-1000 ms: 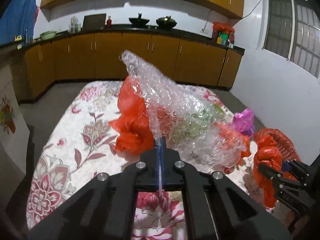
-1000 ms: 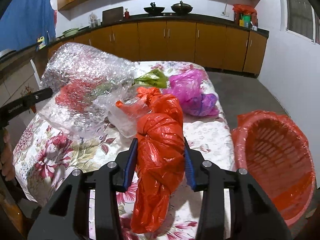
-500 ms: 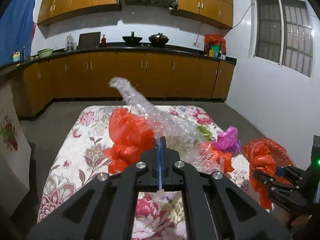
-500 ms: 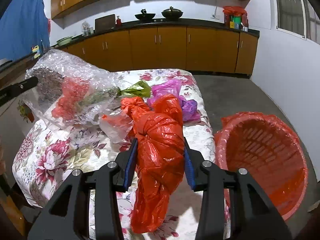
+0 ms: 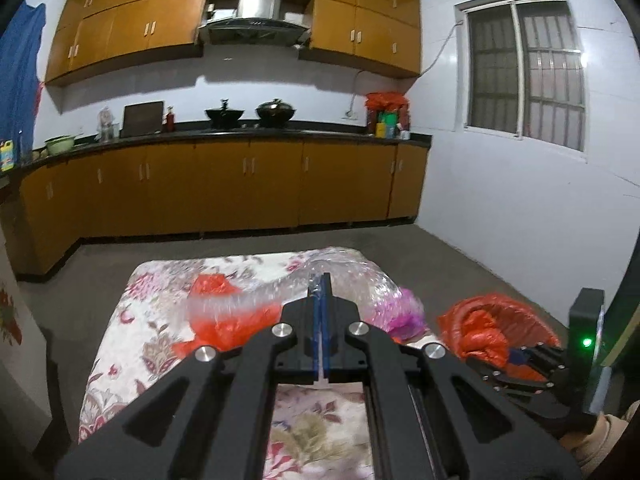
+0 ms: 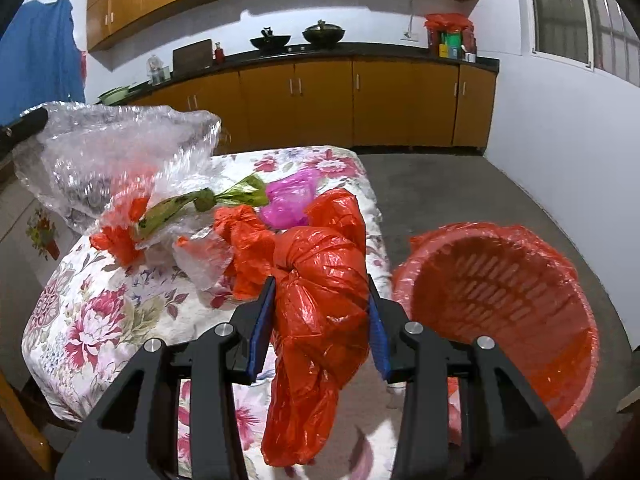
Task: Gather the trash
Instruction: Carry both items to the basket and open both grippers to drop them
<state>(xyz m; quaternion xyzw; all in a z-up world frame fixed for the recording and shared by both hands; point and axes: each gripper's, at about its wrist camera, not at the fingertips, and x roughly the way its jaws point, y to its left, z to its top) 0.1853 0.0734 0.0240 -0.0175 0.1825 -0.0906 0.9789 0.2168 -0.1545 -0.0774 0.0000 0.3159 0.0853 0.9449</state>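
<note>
My left gripper is shut on a sheet of clear bubble wrap, which hangs above the floral table. In the right wrist view the bubble wrap hangs at the upper left from the left gripper's tip. My right gripper is shut on a knotted red plastic bag, held above the table's near right edge. A red slatted basket lined with red plastic stands on the floor just to its right. From the left wrist, the right gripper shows at the basket.
On the floral table lie a purple bag, a twisted green bag and more red bags. Brown cabinets line the far wall. A white wall stands beyond the basket. Grey floor surrounds the table.
The left gripper has risen and tipped up, carrying the bubble wrap off the pile. The right gripper has drifted with its red bag toward the basket, which now looks nearer.
</note>
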